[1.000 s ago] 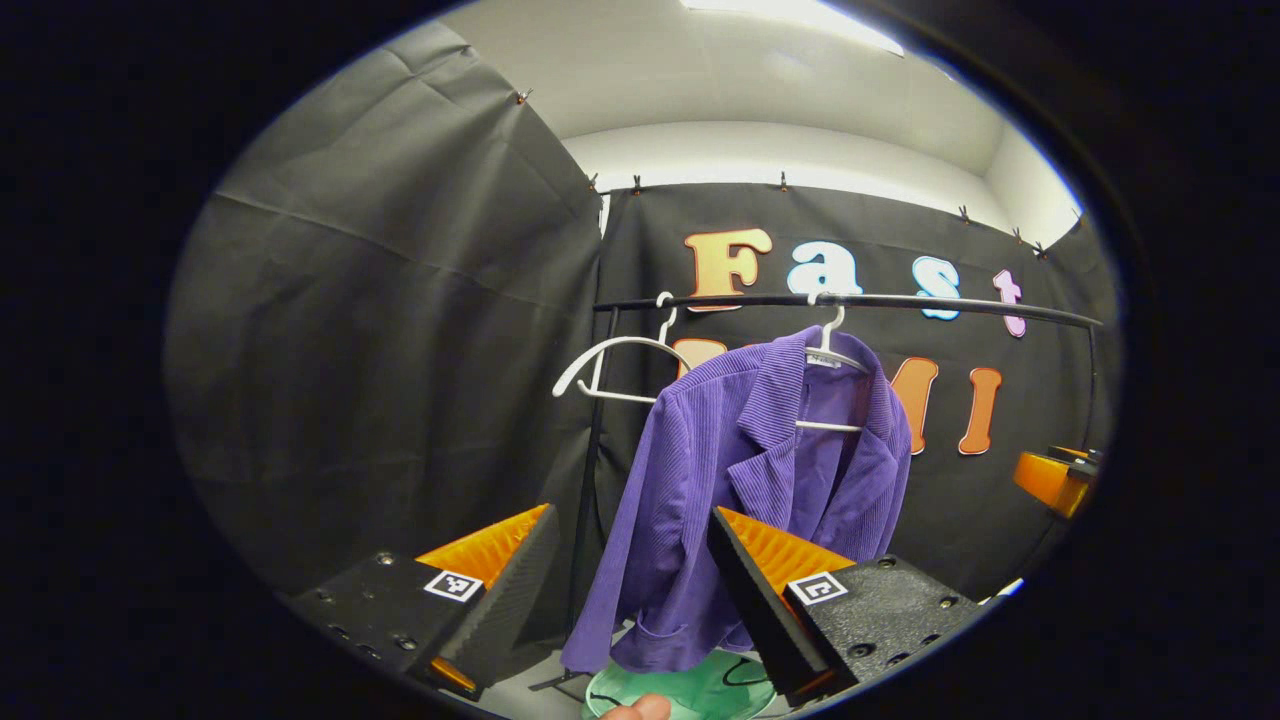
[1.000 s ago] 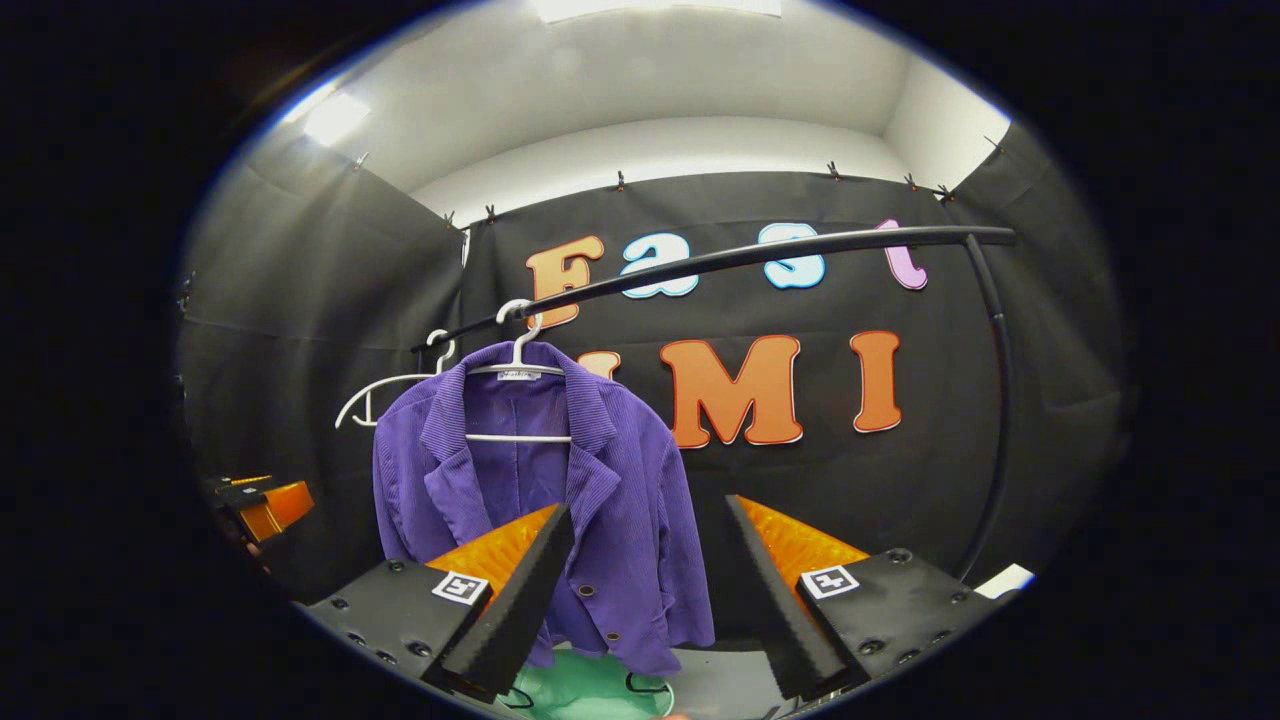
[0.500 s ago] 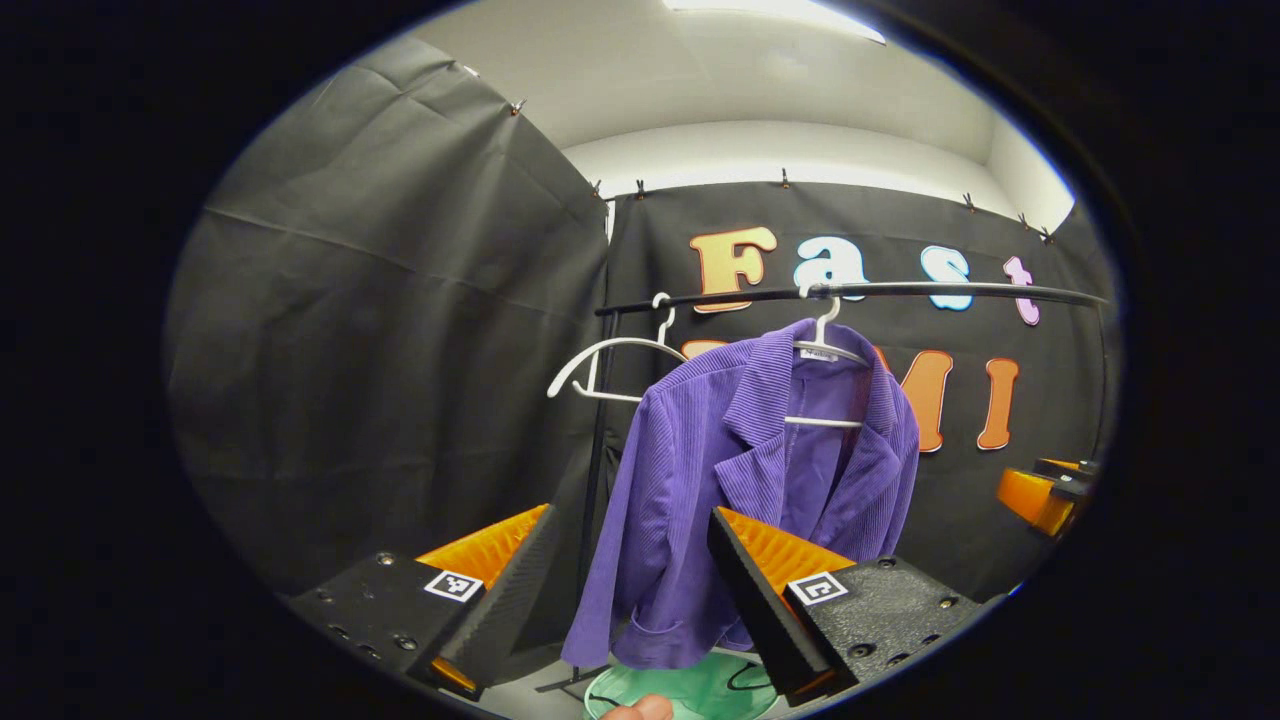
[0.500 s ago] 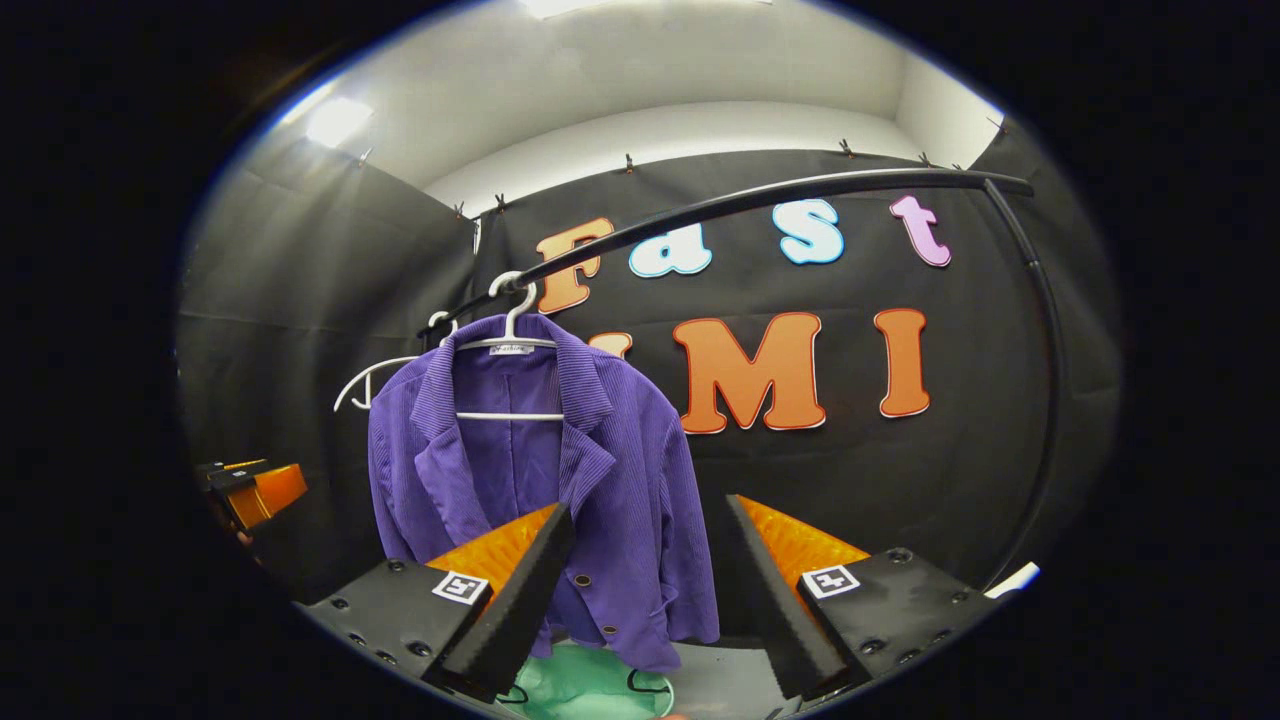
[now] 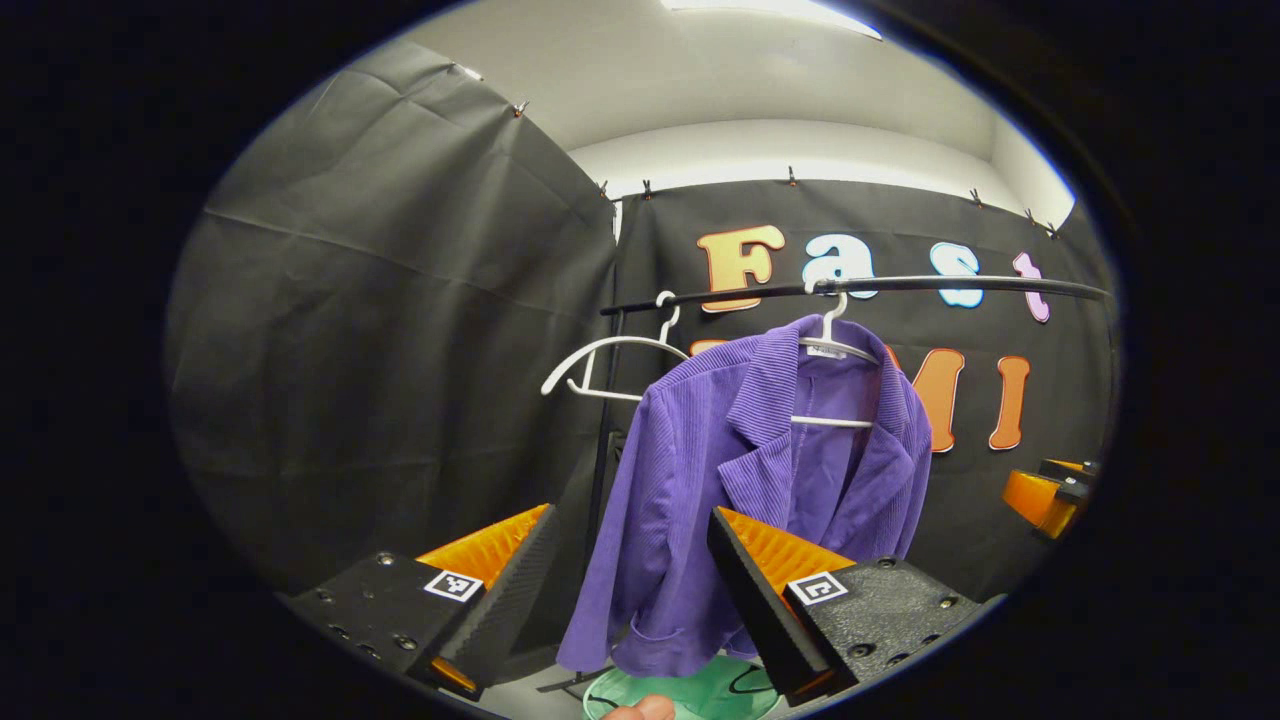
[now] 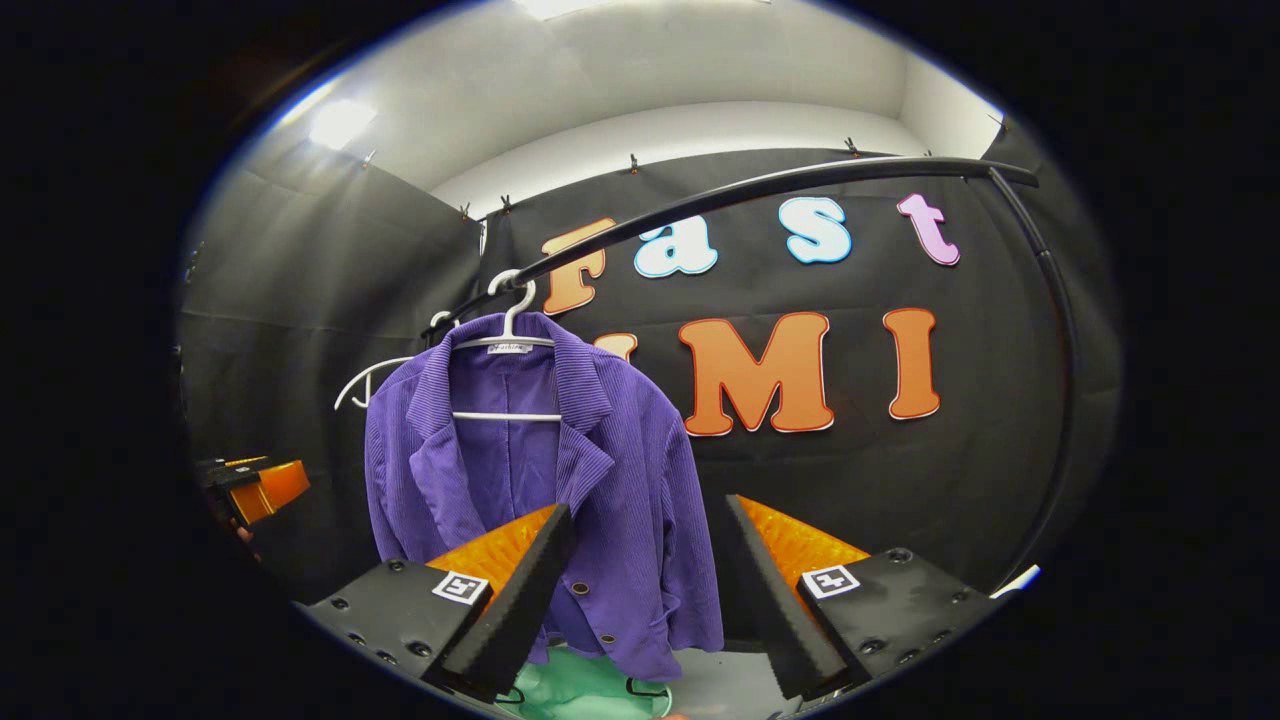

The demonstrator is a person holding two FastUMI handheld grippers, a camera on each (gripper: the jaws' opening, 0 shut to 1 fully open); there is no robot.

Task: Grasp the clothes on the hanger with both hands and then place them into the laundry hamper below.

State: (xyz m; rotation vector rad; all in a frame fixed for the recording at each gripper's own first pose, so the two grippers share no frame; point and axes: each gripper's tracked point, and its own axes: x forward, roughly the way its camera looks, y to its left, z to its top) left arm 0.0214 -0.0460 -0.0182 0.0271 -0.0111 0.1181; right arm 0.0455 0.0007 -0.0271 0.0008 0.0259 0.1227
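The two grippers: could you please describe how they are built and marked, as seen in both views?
The left gripper and the right gripper look alike: each has two wedge-shaped fingers tapering forward, ribbed on their faces, mounted on black textured blocks with round screw heads. Each block carries a small square black-and-white marker. No cables or sleeves are visible. The left gripper view also shows the right gripper's body at the right edge.

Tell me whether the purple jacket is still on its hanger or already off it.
On. The purple jacket hangs from the white hanger, hooked over the black rail, front open, above the green hamper.
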